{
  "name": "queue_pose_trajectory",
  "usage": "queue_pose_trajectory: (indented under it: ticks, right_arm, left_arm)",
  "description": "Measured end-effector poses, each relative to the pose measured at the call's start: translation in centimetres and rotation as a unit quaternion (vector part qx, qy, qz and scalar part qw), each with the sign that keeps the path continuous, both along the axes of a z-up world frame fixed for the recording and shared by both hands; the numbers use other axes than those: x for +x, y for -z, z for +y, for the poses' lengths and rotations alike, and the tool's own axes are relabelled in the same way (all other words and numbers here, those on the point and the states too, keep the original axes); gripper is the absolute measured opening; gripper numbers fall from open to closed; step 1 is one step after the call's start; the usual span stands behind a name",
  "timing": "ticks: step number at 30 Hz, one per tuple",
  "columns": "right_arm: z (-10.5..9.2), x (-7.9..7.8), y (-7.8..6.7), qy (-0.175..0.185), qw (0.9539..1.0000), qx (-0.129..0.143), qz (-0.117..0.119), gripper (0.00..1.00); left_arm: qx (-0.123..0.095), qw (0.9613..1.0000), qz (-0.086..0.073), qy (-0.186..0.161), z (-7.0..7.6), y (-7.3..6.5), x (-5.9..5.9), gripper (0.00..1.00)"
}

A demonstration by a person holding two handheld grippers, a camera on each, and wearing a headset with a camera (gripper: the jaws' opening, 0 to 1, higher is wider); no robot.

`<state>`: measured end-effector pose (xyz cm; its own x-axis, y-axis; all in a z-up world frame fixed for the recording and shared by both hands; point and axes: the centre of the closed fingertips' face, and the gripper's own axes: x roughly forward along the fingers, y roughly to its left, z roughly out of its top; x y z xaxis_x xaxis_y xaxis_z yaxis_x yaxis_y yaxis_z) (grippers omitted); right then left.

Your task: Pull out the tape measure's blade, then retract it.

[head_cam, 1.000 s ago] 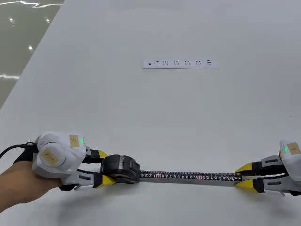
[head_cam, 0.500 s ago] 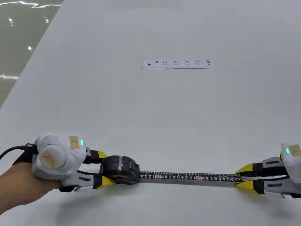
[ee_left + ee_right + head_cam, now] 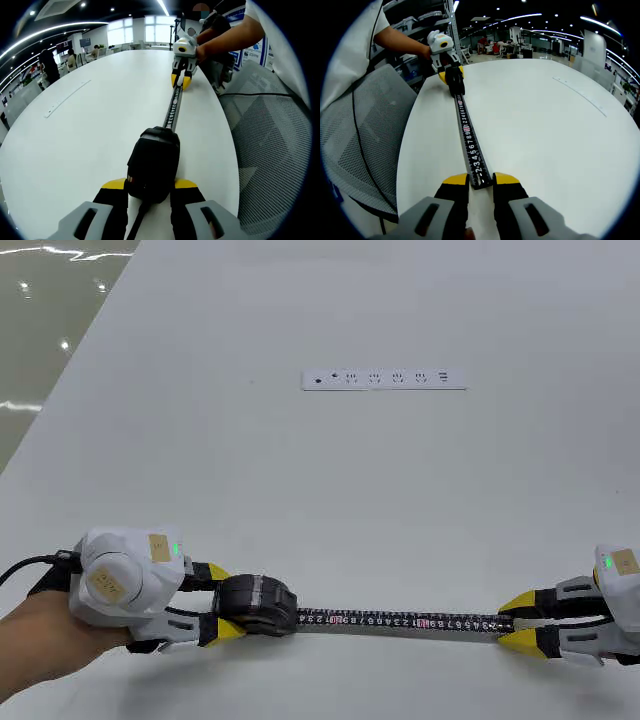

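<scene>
A black tape measure case [image 3: 256, 603] rests on the white table, and my left gripper [image 3: 224, 600] is shut on it. Seen from the left gripper view, the case [image 3: 154, 164] sits between the yellow-tipped fingers [image 3: 116, 186]. Its black blade [image 3: 400, 622] with white numbers runs flat along the table to the right. My right gripper [image 3: 518, 622] is shut on the blade's end. In the right gripper view the blade's end [image 3: 479, 179] lies pinched between the fingertips [image 3: 455, 180], and the blade [image 3: 466, 130] stretches off to the left gripper [image 3: 450, 73].
A white power strip [image 3: 384, 379] lies flat farther back on the table. The table's near edge runs just below both grippers. A mesh office chair [image 3: 357, 145] stands off the table edge, and the table's left edge [image 3: 70, 360] borders a glossy floor.
The right gripper has drifted slightly left, and the blade reads a little shorter. The left gripper and the case hold their place; the view has tilted a bit.
</scene>
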<state>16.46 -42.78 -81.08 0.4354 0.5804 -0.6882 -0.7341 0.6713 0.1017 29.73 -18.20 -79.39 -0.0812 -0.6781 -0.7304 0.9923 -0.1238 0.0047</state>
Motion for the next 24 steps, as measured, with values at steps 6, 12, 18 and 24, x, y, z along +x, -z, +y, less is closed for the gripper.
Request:
queue_pose_trajectory:
  ticks: [6,12,18,24]
  right_arm:
    - [-0.2,0.0,0.0,0.005,1.0000,-0.005,-0.001,0.22]
    - [0.0,-0.1,-0.3,0.018,0.9998,-0.004,-0.004,0.28]
    - [0.3,-0.2,-0.6,0.032,0.9995,0.000,0.003,0.31]
    - [0.5,0.5,-1.7,0.056,0.9983,0.006,-0.010,0.34]
  left_arm:
    - [-0.001,1.0000,0.001,-0.003,0.0,0.0,0.0,0.31]
    - [-0.006,0.9999,0.007,-0.011,0.1,-0.2,-0.2,0.34]
    - [-0.016,0.9991,0.017,-0.034,0.1,-0.7,0.1,0.36]
    - [-0.023,0.9978,0.027,-0.056,0.4,-1.2,0.3,0.38]
